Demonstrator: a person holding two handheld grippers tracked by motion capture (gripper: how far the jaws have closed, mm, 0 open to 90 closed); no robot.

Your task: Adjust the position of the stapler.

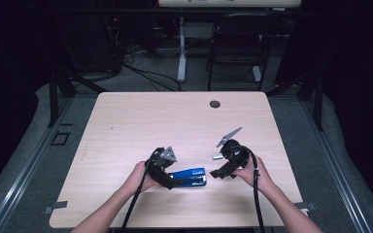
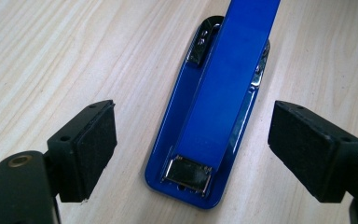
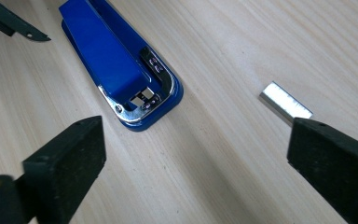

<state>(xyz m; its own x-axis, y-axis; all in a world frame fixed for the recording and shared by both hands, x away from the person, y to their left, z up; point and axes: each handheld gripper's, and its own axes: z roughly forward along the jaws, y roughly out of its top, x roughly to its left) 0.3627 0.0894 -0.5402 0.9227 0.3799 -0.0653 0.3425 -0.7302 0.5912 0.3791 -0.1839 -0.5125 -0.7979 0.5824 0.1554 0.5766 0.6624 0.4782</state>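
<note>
High view: blue stapler [image 1: 190,176] lies on the table [image 1: 141,116] between both hands. Left hand-held gripper [image 1: 167,182] straddles its rear end, jaws spread, not pressing; right hand-held gripper [image 1: 219,173] stands spread just beside its front. The staple strip [image 3: 285,102] lies loose near the stapler, so loading probably remains. Pale wood table; dark room, chair beyond.

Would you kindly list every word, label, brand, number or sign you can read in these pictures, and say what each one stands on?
No readable text in any view.
Blue stapler: plain blue top, no brand or label legible; the metal front carries small marks, too blurred to read.
Strip of staples: bare metal, no writing.
Table: plain wood grain, no label or sign.
Left gripper and right gripper: black pads, no markings legible.
</note>
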